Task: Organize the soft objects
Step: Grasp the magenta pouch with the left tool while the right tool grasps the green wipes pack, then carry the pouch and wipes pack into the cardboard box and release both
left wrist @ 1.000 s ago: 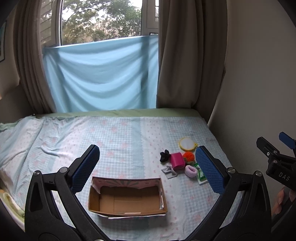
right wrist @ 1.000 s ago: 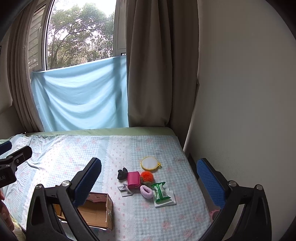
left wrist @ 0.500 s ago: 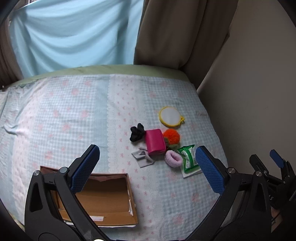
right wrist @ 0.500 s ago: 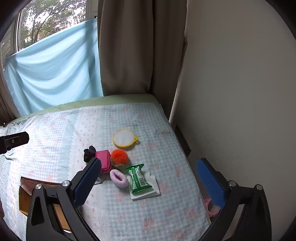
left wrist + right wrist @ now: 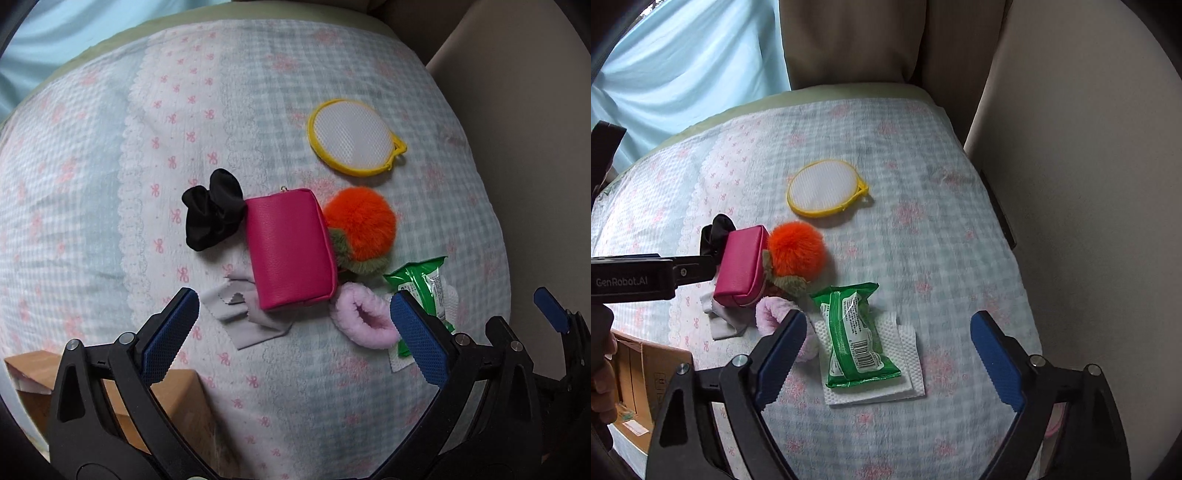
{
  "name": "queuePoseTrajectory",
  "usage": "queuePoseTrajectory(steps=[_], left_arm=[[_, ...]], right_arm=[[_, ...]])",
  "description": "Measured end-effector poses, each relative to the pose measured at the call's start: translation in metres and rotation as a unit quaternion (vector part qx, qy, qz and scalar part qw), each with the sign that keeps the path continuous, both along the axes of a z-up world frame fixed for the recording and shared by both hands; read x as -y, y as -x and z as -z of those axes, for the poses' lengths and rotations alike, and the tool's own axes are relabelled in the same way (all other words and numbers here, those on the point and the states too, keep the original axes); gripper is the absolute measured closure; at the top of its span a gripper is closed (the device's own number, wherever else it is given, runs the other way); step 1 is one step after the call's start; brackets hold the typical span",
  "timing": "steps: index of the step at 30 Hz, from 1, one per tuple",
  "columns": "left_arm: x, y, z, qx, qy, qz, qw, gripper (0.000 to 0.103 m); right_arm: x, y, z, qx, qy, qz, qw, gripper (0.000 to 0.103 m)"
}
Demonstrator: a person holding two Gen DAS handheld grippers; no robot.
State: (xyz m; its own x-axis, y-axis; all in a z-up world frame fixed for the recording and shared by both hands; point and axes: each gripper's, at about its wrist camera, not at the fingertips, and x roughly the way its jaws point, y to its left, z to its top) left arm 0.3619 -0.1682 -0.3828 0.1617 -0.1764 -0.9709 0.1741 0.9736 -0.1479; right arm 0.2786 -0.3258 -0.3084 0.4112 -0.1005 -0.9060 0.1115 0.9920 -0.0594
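A cluster of soft things lies on the checked bedspread: a magenta pouch (image 5: 291, 249) (image 5: 740, 266), a black scrunchie (image 5: 212, 216), an orange pompom (image 5: 360, 221) (image 5: 796, 251), a pink scrunchie (image 5: 364, 319), a grey cloth (image 5: 243, 315), a green wipes pack (image 5: 851, 334) on a white tissue (image 5: 910, 373), and a yellow-rimmed mesh disc (image 5: 352, 134) (image 5: 825, 186). My left gripper (image 5: 291, 338) is open, just short of the pouch and pink scrunchie. My right gripper (image 5: 890, 356) is open around the wipes pack, above it.
An open cardboard box (image 5: 177, 398) (image 5: 635, 384) sits at the near left on the bed. A beige wall (image 5: 1089, 184) runs along the bed's right edge. Curtains (image 5: 849, 40) and a blue sheet (image 5: 683, 66) hang at the far end.
Both grippers have dropped and moved forward toward the cluster, which now looms large. The box has slid to the lower left of both views. Both stay open.
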Motion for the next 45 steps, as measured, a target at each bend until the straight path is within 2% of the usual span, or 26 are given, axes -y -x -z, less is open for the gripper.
queuePoseTrajectory(steps=[3,5,9,11,14,18,19,25,34,40,45], left_arm=[[0.009,-0.008,0.027,-0.022,-0.013,0.010,0.9996,0.001],[0.010,-0.012,0.043,-0.035,-0.021,0.011,0.9991,0.001],[0.013,-0.019,0.066,-0.051,-0.025,0.009,0.9983,0.003],[0.016,-0.021,0.075,-0.055,-0.032,0.013,0.9979,0.007],[0.017,-0.022,0.087,-0.064,-0.034,0.014,0.9973,0.019],[0.020,-0.019,0.094,-0.068,-0.020,0.019,0.9973,0.033],[0.023,-0.019,0.095,-0.065,-0.024,0.023,0.9974,0.035],[0.025,-0.016,0.091,-0.055,-0.013,0.030,0.9979,0.047],[0.014,-0.020,0.069,-0.043,0.003,0.026,0.9987,0.055],[0.010,-0.012,0.041,-0.024,0.012,0.033,0.9991,0.056],[0.003,0.006,0.004,-0.001,0.025,0.032,0.9992,0.057]], right_arm=[[-0.002,-0.010,0.031,-0.027,-0.007,-0.012,1.000,0.016],[-0.003,-0.015,0.050,-0.044,-0.009,-0.019,0.999,0.027],[-0.006,-0.022,0.080,-0.073,-0.012,-0.036,0.997,0.032],[-0.009,-0.026,0.090,-0.080,-0.013,-0.048,0.996,0.034],[-0.015,-0.031,0.103,-0.094,-0.007,-0.068,0.993,0.042],[-0.019,-0.036,0.114,-0.109,-0.015,-0.083,0.990,0.063],[-0.021,-0.037,0.116,-0.111,-0.020,-0.086,0.990,0.065],[-0.029,-0.039,0.115,-0.115,-0.010,-0.087,0.990,0.071],[-0.026,-0.040,0.107,-0.107,-0.011,-0.077,0.991,0.074],[-0.022,-0.038,0.084,-0.087,-0.015,-0.058,0.994,0.074],[-0.021,-0.029,0.060,-0.066,-0.015,-0.045,0.997,0.074]])
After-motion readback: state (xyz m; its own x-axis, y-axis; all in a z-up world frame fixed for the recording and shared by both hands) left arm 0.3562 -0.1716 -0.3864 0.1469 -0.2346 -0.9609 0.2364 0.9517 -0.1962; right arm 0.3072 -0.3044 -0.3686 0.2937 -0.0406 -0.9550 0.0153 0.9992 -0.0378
